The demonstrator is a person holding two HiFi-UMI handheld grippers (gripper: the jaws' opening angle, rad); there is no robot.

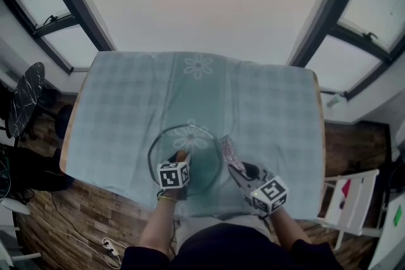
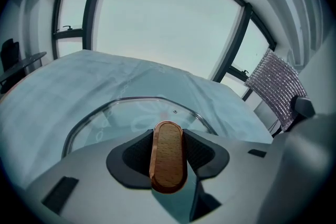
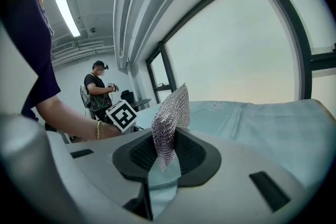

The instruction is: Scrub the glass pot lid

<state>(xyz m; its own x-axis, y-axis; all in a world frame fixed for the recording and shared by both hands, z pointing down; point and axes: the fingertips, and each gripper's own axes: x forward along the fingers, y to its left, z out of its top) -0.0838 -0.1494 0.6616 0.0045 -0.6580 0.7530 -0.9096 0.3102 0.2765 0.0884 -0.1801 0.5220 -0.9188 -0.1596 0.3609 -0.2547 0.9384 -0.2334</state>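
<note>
Checked tablecloth [image 1: 272, 110]; round glass lid [image 1: 197, 147], oblong wooden handle [image 2: 168, 155]; silvery mesh scrubber [image 3: 170, 118]

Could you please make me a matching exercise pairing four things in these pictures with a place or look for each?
1. wooden handle
2. mesh scrubber
3. glass lid
4. tablecloth

a. pale blue, checked
b. clamped in the right gripper
c. clear, with a metal rim
d. clamped in the left gripper

Pairs: 1-d; 2-b; 3-c; 4-a
</note>
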